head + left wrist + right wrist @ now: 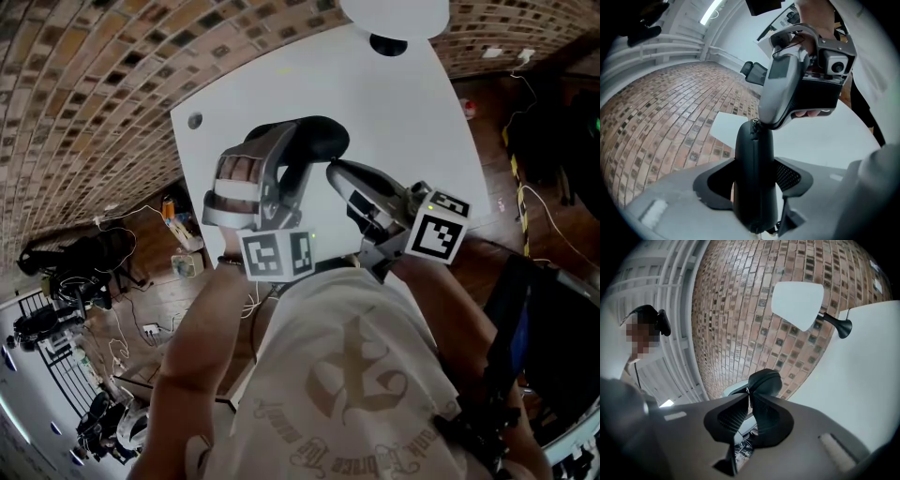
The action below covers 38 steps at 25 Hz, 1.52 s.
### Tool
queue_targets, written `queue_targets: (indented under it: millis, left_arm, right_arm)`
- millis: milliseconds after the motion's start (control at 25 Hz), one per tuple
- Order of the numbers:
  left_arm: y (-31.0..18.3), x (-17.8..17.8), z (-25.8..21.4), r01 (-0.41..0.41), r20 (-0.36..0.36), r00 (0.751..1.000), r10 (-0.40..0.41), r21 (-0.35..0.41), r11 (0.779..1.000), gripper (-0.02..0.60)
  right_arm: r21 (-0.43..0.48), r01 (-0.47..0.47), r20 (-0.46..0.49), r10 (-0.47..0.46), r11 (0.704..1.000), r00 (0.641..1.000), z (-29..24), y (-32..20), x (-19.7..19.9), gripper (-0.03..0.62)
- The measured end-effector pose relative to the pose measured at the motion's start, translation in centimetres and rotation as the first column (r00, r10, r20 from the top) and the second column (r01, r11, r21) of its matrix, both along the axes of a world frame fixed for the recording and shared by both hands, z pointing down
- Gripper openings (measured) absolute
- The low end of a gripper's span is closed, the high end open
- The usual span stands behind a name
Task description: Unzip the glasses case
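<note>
My left gripper [757, 180] is shut on a black zip-up glasses case [754, 154] and holds it on edge above the white table [412, 122]. The case's zip seam faces the camera and its small zipper pull [754, 123] sits at the far end. In the head view the case [314, 139] curves over the left gripper [281, 155]. From the right, my right gripper [331, 170] meets that end. In the right gripper view its jaws are pinched together on the zipper pull [748, 391], with the case [765, 380] just beyond.
A white lamp shade [797, 303] on a black stand [841, 326] sits at the table's far end. The table has a round cable hole [195, 120] near its left corner. Brick-patterned floor [84, 112] surrounds it, with cables and gear [66, 281] at the left.
</note>
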<state>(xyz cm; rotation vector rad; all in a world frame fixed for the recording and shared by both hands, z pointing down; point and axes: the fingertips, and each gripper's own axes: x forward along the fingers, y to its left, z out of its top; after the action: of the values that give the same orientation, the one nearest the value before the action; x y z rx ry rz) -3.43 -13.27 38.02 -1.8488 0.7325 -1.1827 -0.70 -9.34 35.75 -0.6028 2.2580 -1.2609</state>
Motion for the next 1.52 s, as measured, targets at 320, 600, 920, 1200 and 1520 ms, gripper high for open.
queue_targets:
  millis: [320,600,920,1200,1520]
  left_arm:
    - [-0.2,-0.3,0.5,-0.012,0.015,1.0,0.012,-0.015,1.0,0.256]
    - [0.9,-1.2,2.1,-0.074,0.101,0.991,0.082,-0.08,0.994,0.252]
    - [2.8,-2.1,4.1,-0.118,0.146,0.977,0.156,-0.239,0.964,0.249]
    - [4.4,-2.8,4.9,-0.149,-0.014,0.987,0.157,-0.408,0.901,0.249]
    - [6.6,-2.7,4.6,-0.255,-0.22,0.962,0.16,-0.526,0.812,0.245]
  right_arm:
    - [0.007,0.023,-0.059,-0.023,1.0,0.998,0.2,0.4,-0.3,0.011]
    - [0.052,0.069,-0.348,-0.047,0.996,0.936,1.3,1.6,-0.2,0.009]
    - [0.026,0.159,-0.431,-0.133,0.987,0.893,2.5,2.8,-0.3,0.008]
    - [-0.012,0.202,-0.38,-0.191,0.979,0.905,2.8,3.0,0.5,0.007]
    - [-0.059,0.264,-0.339,-0.268,0.963,0.902,3.1,3.7,0.9,0.006]
